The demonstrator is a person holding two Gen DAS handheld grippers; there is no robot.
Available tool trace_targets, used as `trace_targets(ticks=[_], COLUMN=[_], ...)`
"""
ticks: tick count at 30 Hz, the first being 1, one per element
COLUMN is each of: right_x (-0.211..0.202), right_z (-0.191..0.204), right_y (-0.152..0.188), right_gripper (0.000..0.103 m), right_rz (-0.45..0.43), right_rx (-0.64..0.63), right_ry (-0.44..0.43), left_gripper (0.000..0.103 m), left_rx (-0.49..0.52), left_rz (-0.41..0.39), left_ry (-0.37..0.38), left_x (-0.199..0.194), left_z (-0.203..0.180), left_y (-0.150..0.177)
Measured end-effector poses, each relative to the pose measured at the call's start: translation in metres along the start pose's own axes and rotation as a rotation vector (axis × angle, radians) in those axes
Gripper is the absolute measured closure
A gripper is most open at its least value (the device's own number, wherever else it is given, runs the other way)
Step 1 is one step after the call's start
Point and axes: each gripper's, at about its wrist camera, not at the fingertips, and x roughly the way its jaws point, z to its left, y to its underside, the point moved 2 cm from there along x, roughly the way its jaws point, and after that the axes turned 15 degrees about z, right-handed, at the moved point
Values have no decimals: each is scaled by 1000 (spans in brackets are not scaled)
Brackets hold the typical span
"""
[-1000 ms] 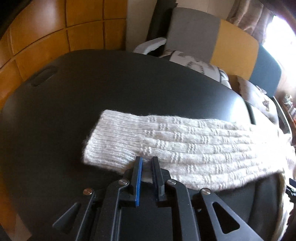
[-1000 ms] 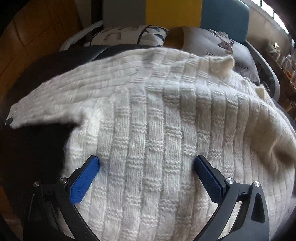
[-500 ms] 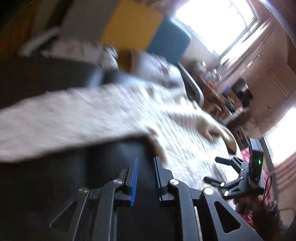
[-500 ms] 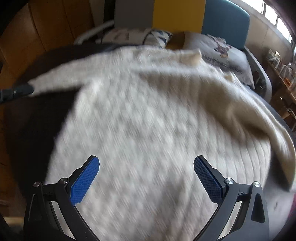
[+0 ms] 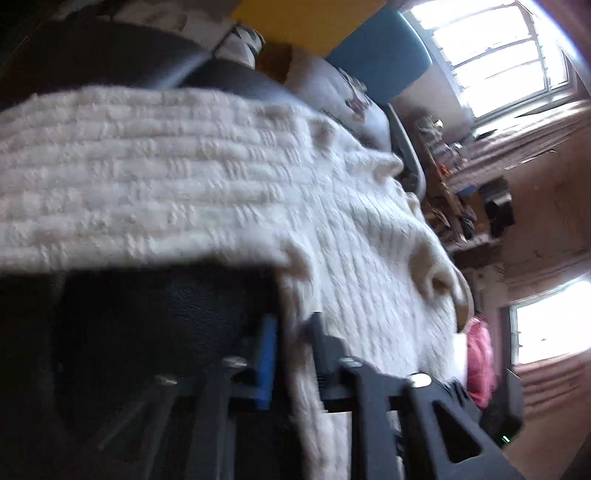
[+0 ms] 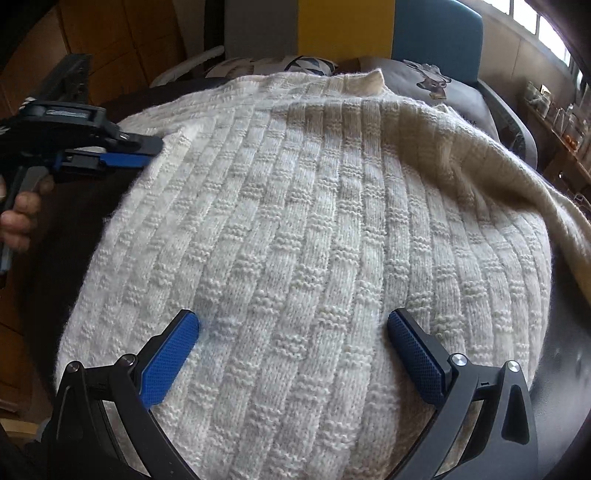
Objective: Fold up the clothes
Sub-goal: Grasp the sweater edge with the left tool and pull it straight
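Observation:
A cream cable-knit sweater (image 6: pixel 314 221) lies spread over a black table (image 6: pixel 565 350). My right gripper (image 6: pixel 293 325) hovers open over the sweater's lower body, its blue pads (image 6: pixel 170 354) wide apart and nothing between them. My left gripper (image 6: pixel 151 149), held by a hand (image 6: pixel 22 218), is at the sweater's upper left edge. In the blurred left wrist view my left gripper (image 5: pixel 295 339) is shut on a fold of the sweater (image 5: pixel 369 258) near where the sleeve (image 5: pixel 129 177) joins the body. The sleeve stretches off to the left.
Behind the table stands a sofa with grey, yellow (image 6: pixel 343 29) and blue back panels and printed cushions (image 6: pixel 432 81). Wood panelling (image 6: pixel 122 48) is on the left. A cluttered shelf (image 5: pixel 454 206), bright windows and a pink item (image 5: pixel 478 358) are on the right.
My left gripper has swung right from the sleeve's cuff end to the sweater's side edge and now pinches fabric there. The right gripper stays open over the body and has drawn back a little.

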Motion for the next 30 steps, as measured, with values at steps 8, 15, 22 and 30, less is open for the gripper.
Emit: trace_targets(ticks=[8,15,22,30], right_x=[-7,-12,-12,-32], right_z=[5,4,6,25], right_y=[20,27,26,0], right_gripper=[0,0,0,0], right_rz=[-11,-31,-32,-79], right_rx=[5,15,17,-55], right_ry=[12,24,41,63], left_gripper=[103,84,78,83], left_rx=[73,-20,-84,-7], left_rz=[-104,-25,15,62], left_ry=[-213,53,187,148], left_x=[-4,0,6,28], left_z=[-7,6,18,-6], left_y=[11,2,-6,-13])
